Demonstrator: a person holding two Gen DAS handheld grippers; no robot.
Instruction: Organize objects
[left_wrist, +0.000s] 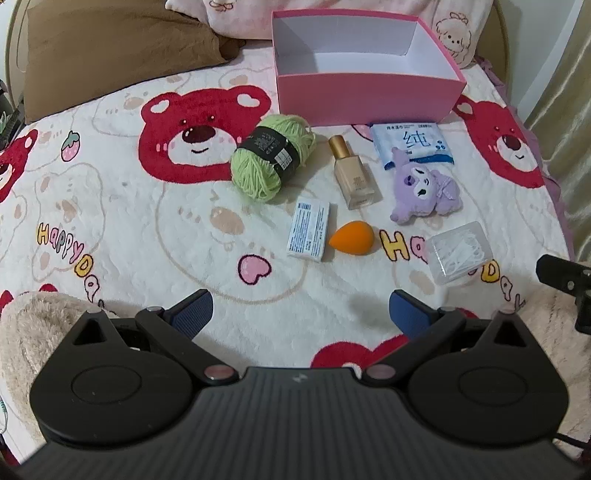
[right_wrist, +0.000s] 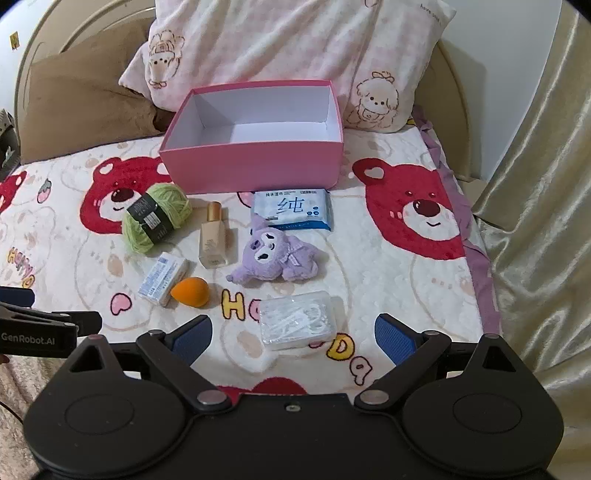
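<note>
An empty pink box (left_wrist: 365, 94) (right_wrist: 255, 168) stands open at the far side of the bed. In front of it lie a green yarn ball (left_wrist: 271, 157) (right_wrist: 157, 218), a foundation bottle (left_wrist: 354, 173) (right_wrist: 214, 238), a wet-wipes pack (left_wrist: 412, 144) (right_wrist: 291, 208), a purple plush toy (left_wrist: 424, 190) (right_wrist: 277, 258), a small white carton (left_wrist: 309, 229) (right_wrist: 162, 282), an orange makeup sponge (left_wrist: 352, 242) (right_wrist: 192, 291) and a clear floss-pick box (left_wrist: 460, 253) (right_wrist: 297, 325). My left gripper (left_wrist: 301, 314) is open and empty, short of the carton and sponge. My right gripper (right_wrist: 293, 338) is open, its jaws wide on either side of the floss-pick box.
The objects lie on a plush bear-print blanket (left_wrist: 110, 221). A brown pillow (left_wrist: 110, 55) and a pink pillow (right_wrist: 295, 55) lie behind the box. A gold curtain (right_wrist: 535, 221) hangs along the right. The left gripper shows at the left edge of the right wrist view (right_wrist: 33, 332).
</note>
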